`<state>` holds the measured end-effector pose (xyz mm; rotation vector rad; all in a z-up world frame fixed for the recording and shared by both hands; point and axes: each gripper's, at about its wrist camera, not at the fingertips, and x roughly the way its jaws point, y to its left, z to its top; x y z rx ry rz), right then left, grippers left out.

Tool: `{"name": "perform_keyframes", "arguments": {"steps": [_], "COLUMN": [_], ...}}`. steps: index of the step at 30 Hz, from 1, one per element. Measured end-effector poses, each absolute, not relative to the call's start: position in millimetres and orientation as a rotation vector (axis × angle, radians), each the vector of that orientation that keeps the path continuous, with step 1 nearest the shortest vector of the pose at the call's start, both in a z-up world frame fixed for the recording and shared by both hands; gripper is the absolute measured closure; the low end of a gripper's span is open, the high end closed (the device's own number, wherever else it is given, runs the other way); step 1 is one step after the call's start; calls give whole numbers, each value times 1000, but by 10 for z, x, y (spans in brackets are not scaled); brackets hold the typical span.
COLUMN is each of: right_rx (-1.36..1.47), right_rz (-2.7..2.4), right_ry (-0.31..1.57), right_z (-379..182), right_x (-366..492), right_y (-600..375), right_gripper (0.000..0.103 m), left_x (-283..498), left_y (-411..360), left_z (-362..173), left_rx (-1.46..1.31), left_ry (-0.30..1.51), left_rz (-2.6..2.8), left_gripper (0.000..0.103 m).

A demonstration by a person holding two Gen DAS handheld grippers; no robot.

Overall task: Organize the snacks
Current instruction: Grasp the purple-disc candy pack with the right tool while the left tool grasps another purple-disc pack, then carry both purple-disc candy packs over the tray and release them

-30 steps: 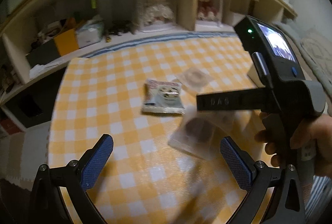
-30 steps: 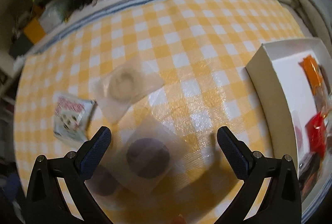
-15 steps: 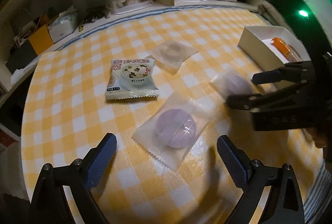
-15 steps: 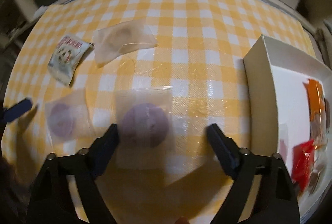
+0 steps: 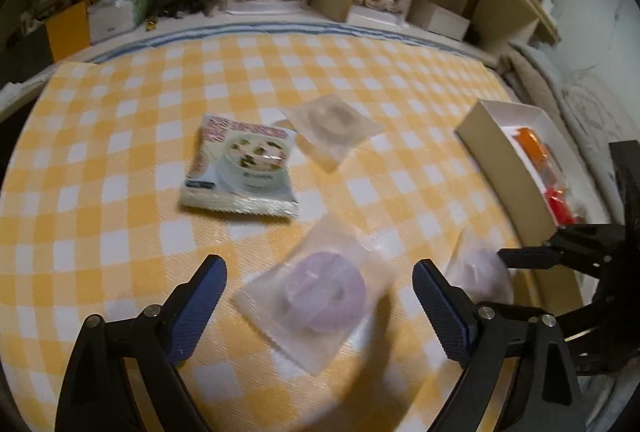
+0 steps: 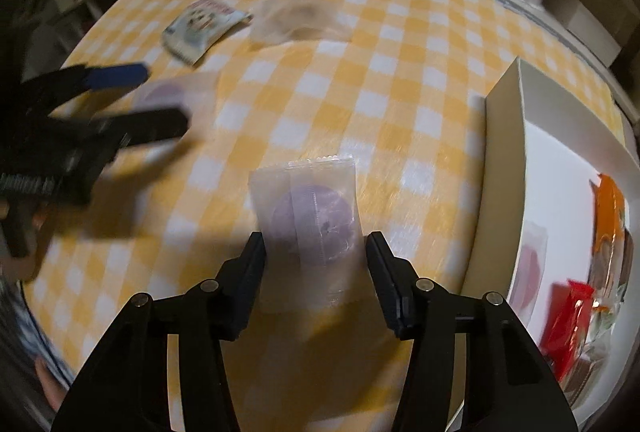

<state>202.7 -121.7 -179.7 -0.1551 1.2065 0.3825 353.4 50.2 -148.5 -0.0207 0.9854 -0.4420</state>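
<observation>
Both tongs are closing, each over its own clear-wrapped purple cake on the checked cloth [image 5: 120, 152]. Left tongs [image 5: 320, 296] are standing wide, with the left cake [image 5: 324, 290] lying between the pads, untouched. Right tongs [image 6: 316, 260] are narrowing on the right cake [image 6: 310, 218]; the pads are sitting just beside the wrapper's edges, and I cannot tell whether they are pressing yet. Slick film is likely to crumple or slide out if only its loose edges are caught. Further off, a printed packet [image 5: 244, 168] and a pale cake [image 5: 332, 120] are waiting. At right, the white box [image 6: 504, 168] is already holding snacks, and its near wall is standing in the right cake's way.
</observation>
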Motion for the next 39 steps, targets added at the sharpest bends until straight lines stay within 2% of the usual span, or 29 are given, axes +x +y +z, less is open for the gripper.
{"name": "perform_keyframes", "arguments": {"steps": [11, 19, 25, 28, 32, 39], "right_rx": [-88, -11, 0, -5, 5, -1], "right_rz": [383, 358, 334, 325, 306, 290], "right_ry": [1211, 1188, 1160, 1153, 1141, 1055], "right_z": [-1609, -1379, -1393, -1427, -1447, -1216], "right_x": [1768, 1958, 2027, 2067, 2119, 2137], "right_y": [-1380, -1521, -1416, -1379, -1391, -1447], "right_gripper": [51, 51, 51, 51, 51, 51], "left_x": [3279, 3384, 3411, 3400, 3373, 3260], "left_y": [298, 153, -104, -193, -227, -157], "left_z": [-1399, -1321, -1446, -1480, -1478, -1136], "left_rx": [62, 97, 140, 170, 158, 47], "left_ry": [1123, 1068, 1077, 1071, 1065, 980], "left_rz": [-595, -430, -339, -300, -300, -288], "left_gripper": [30, 33, 43, 53, 57, 58]}}
